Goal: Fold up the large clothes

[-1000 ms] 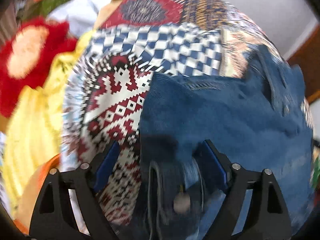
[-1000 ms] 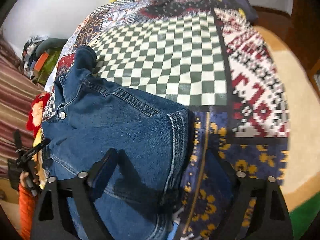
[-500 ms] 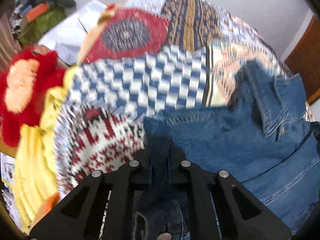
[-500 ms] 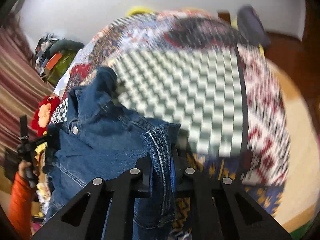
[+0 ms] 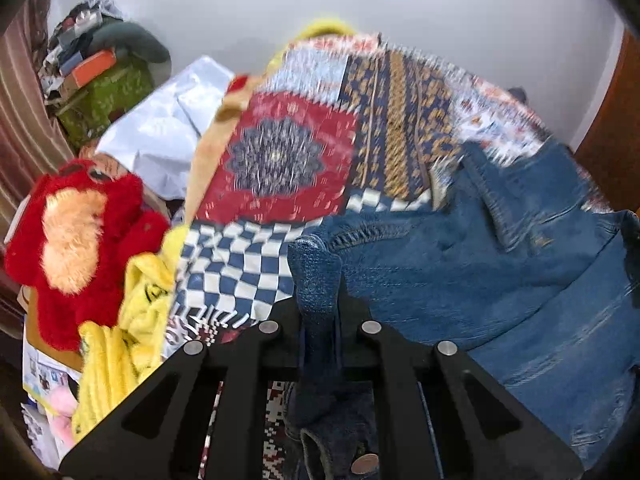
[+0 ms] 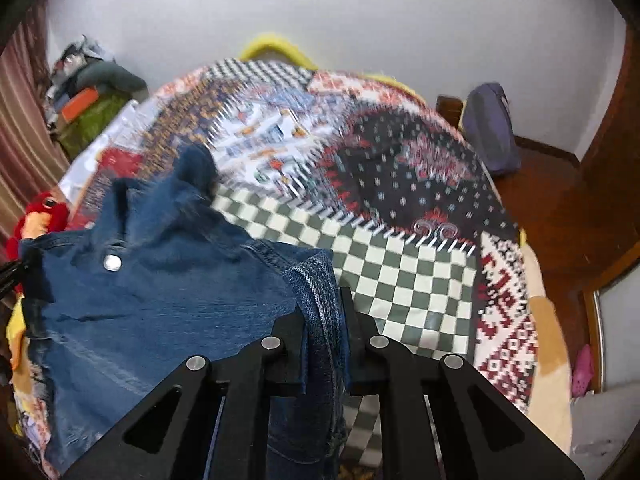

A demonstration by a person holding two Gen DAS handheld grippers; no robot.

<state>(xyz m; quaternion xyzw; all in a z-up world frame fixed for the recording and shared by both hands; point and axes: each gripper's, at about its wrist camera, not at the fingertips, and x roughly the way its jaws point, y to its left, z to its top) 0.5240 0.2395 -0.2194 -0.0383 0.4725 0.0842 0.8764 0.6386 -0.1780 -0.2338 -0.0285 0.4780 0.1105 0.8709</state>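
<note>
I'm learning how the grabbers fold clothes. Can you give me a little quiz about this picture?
1. True or false: both grippers, left and right, pinch the denim jacket.
2. What red thing lies beside the quilt in the left view? A) plush toy B) bucket C) shoe
3. Fill in: the snap button on the jacket is ____ coloured.

Key: 1 true. 2 A, the plush toy. 3 silver.
</note>
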